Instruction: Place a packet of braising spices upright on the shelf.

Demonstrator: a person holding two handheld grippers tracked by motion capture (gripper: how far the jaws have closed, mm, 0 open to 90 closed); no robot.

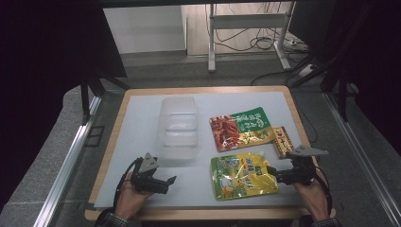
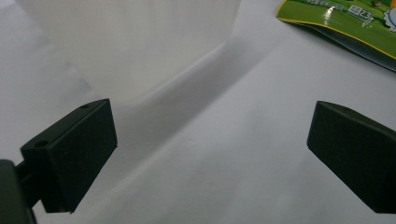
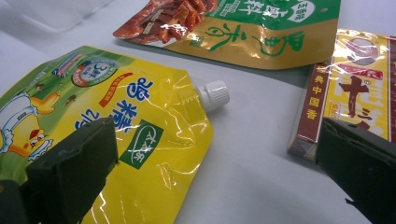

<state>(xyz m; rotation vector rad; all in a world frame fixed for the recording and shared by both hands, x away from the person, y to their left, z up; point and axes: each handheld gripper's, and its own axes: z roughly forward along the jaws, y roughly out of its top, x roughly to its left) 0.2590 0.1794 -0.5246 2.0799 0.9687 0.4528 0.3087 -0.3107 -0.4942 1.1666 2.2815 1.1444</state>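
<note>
Fingers apart on both: right gripper (image 1: pixel 273 175) straddled yellow spouted pouch (image 3: pixel 116 135) corner, ready to pinch; left gripper (image 1: pixel 165 182) idled near clear plastic tub (image 1: pixel 178 127).

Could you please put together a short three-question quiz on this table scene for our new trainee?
1. True or false: the right gripper has its jaws shut on the yellow spouted pouch.
2. Which thing lies nearest the left gripper? A) the clear plastic container B) the red and green snack bag C) the small red and yellow box
3. Fill in: the yellow spouted pouch has a ____ screw cap.

Key:
1. False: its jaws stand open, at the pouch's edge in the right gripper view.
2. A
3. White
</note>
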